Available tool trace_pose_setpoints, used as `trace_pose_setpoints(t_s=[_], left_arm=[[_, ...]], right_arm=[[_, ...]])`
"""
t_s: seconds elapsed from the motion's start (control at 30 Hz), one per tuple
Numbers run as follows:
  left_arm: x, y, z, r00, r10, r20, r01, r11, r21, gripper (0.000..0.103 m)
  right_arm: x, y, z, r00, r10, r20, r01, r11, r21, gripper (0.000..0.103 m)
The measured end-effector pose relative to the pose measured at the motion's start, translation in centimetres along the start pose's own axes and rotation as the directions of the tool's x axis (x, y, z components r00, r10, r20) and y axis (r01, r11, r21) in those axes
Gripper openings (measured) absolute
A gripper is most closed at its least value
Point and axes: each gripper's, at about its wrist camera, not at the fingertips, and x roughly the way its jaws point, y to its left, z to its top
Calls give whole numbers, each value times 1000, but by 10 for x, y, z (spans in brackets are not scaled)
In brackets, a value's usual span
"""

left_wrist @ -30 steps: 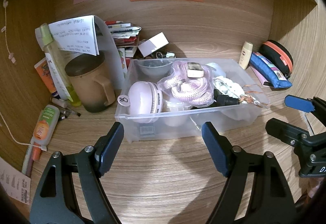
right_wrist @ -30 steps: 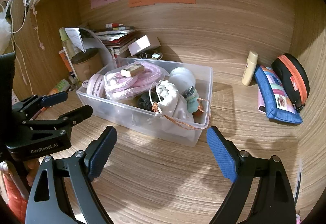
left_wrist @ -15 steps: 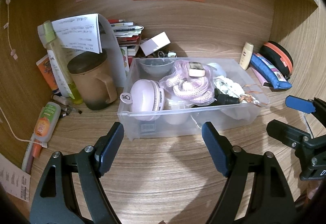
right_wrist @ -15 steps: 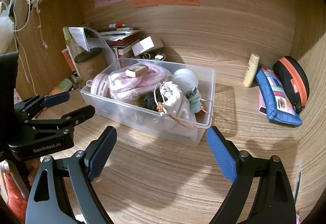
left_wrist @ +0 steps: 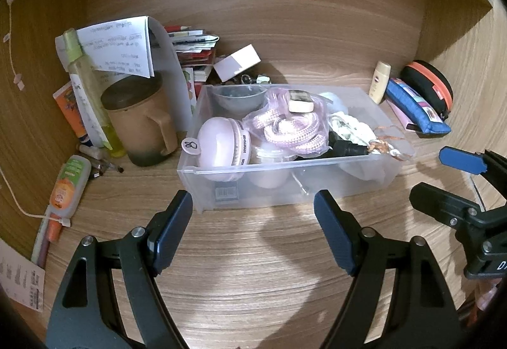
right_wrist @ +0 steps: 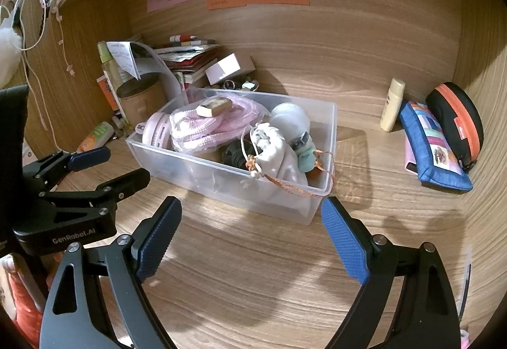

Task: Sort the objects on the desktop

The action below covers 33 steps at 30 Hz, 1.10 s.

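A clear plastic bin (left_wrist: pixel 364 187) (right_wrist: pixel 158 155) sits mid-desk, holding a pink round case (left_wrist: pixel 218 146), a bag of pink rope (left_wrist: pixel 291 130) (right_wrist: pixel 206 127), a white drawstring pouch (right_wrist: pixel 272 149) and other small items. My left gripper (left_wrist: pixel 253 222) is open and empty, just in front of the bin. My right gripper (right_wrist: pixel 250 238) is open and empty, in front of the bin's right corner. Each gripper shows in the other's view: the right one (left_wrist: pixel 450 181) and the left one (right_wrist: pixel 104 165).
Left of the bin stand a brown mug (left_wrist: pixel 142 120), a yellow spray bottle (left_wrist: pixel 85 86), papers and books (left_wrist: pixel 196 44), a white box (left_wrist: pixel 237 62) and tubes (left_wrist: pixel 66 187). At right lie a cream bottle (right_wrist: pixel 391 105), a blue pouch (right_wrist: pixel 434 149) and a black-orange case (right_wrist: pixel 456 117).
Both grippers have drawn back slightly from the bin and shifted left; the bin sits a little farther right and up in the views. Both stay open.
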Motion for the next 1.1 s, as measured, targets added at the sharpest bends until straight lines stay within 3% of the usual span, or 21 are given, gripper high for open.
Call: trace_pose_setpoints(t_s=[0.2,0.3,1.1], left_arm=[[-3,-2,1,1000,-2,10,2,1000,6,81],[-5,-2,2,1000,0,23,0,1000,5,93],[-10,-10,4,999,6,47,-7,1000,29,101]], right_arm=[[0,-1,0,1000,3,0,-3,1000,2,89],[1,-2,0,1000,3,2,-3,1000,0,89],[2,-3,-3,1000,9,-11,-9,1000,24,89]])
